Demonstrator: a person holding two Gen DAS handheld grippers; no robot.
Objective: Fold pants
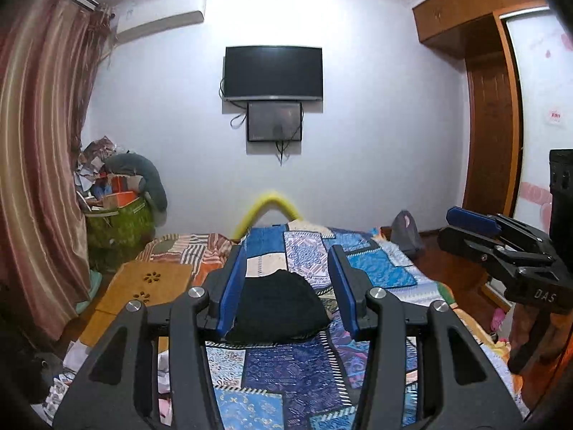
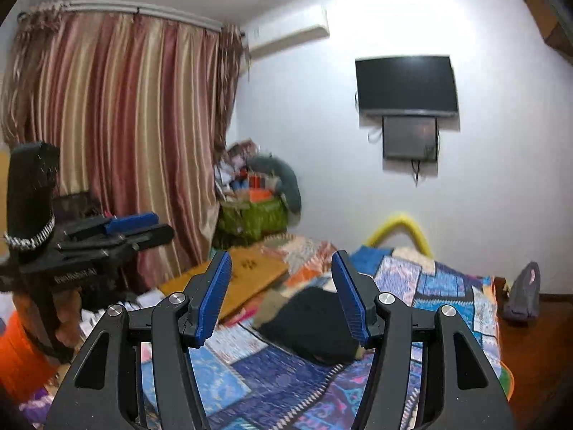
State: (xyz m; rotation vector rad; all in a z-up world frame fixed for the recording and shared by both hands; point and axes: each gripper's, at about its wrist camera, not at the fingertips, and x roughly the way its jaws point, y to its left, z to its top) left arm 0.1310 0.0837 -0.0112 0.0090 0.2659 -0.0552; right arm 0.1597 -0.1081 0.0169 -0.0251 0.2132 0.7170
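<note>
At far left a green basket (image 1: pixel 118 222) brims with papers, boxes and a grey cushion. The black pants (image 1: pixel 279 310) lie bunched mid-bed on the patchwork quilt (image 1: pixel 286 369), likely soft and limp, best pinched at waistband or hem. The left gripper (image 1: pixel 288 290) and right gripper (image 2: pixel 283 297) hover with jaws wide, empty.

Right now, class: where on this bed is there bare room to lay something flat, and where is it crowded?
Free: the patchwork quilt in front of the black pants, and the stretch beyond them toward the yellow tube. Crowded: the left side, where the wooden board lies and papers spill beside it. Both the left claw and right claw hang open, holding nothing.
</note>
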